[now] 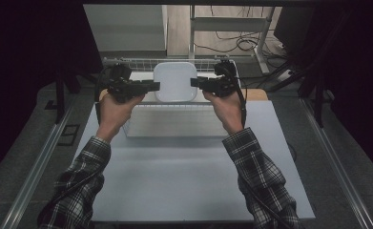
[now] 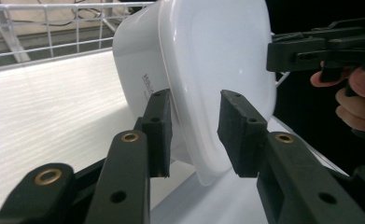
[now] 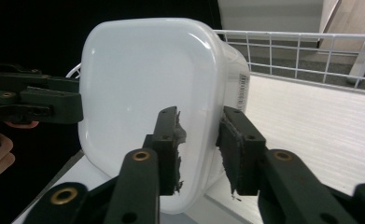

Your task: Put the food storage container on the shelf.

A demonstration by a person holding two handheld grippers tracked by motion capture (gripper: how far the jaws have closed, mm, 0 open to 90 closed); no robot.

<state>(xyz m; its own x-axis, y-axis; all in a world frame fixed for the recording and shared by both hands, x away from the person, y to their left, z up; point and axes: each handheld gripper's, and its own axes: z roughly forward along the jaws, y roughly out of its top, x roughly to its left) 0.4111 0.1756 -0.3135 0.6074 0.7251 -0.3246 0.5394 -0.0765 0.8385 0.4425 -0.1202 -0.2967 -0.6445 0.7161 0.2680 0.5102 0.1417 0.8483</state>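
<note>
Starting at the left, your left tool [image 1: 151, 86] sits level with the left rim of the white container [image 1: 175, 81] and points right at it. In the left gripper view its jaws are parted, one pad [image 2: 157, 133] on the outer side wall and the other over the flat lid face, with the rim standing in the gap between them; they straddle the edge but have not clenched on it, and I can't tell whether either pad touches.

The container sits in the middle, at the far end of the tabletop [image 1: 184, 181], inside the wire basket [image 1: 141, 61] and raised on its white floor. Seen from above it is a rounded square, so no long axis favours either hand, and both tools lie equally close to it.

On the right, your right tool [image 1: 193, 82] mirrors the left, pointing left at the right rim. The right gripper view shows its jaws also released and astride the edge, one worn pad [image 3: 171, 140] on the lid face and one on the labelled side wall.

The coming move likely turns on squeezing both rims evenly and lifting straight up. Basket wires rise just beyond the container on the far side, so open room lies above and toward you, over the bare near tabletop.
</note>
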